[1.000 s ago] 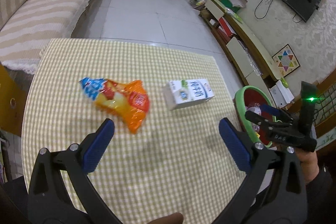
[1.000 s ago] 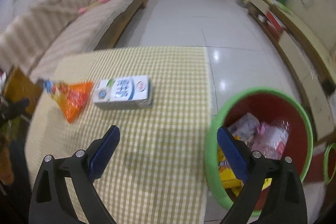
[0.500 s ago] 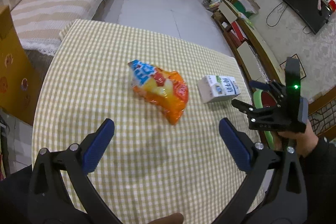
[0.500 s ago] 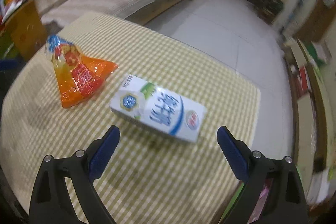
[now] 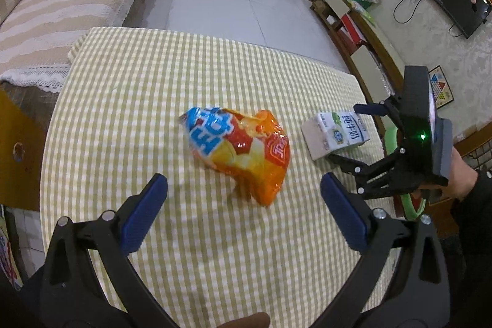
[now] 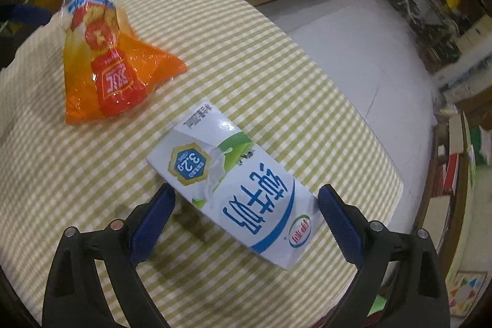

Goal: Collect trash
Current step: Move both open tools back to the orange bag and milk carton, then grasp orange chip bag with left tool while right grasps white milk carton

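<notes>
- Broadly, a green-and-cream checked cloth covers the tabletop [image 5: 129, 100].
- Crinkly orange snack bag [image 5: 240, 149] lies mid-tabletop, before the wide-open left tongs [image 5: 244, 211].
- Boxy white milk carton [image 6: 236, 192] lies flat between the open right tongs [image 6: 246, 214].

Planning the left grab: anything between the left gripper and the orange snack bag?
Only bare checked tablecloth between left gripper and orange snack bag, per left wrist view.

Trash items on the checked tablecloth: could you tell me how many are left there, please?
2. The orange snack bag lies mid-table ahead of the left gripper; the milk carton lies on its side between the open right gripper fingers. None seem hidden.
</notes>
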